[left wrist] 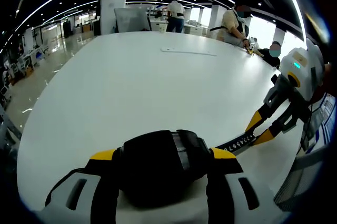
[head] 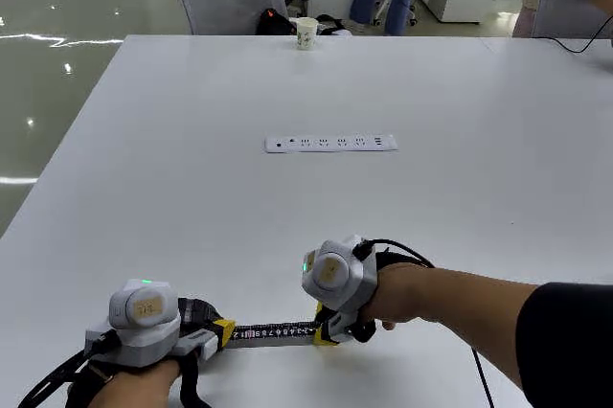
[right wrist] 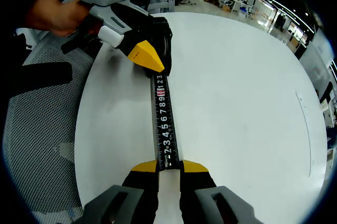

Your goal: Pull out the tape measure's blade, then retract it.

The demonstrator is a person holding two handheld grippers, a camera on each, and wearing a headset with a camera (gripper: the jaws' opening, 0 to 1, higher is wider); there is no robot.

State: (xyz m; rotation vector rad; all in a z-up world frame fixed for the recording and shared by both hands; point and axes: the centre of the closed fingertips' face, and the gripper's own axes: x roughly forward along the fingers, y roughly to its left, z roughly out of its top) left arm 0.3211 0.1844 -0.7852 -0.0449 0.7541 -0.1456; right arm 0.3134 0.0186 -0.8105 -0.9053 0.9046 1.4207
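The tape measure's black case lies on the white table near its front edge, and my left gripper is shut on it. In the left gripper view the case sits between the yellow-tipped jaws. A short length of black blade with white numbers runs right from the case. My right gripper is shut on the blade's end. In the right gripper view the blade stretches from my right gripper up to the case, showing roughly a dozen numbers.
A white power strip lies mid-table. A paper cup stands at the far edge. People stand and sit beyond the table. The table's left edge drops to a glossy floor. A mesh chair is beside the front edge.
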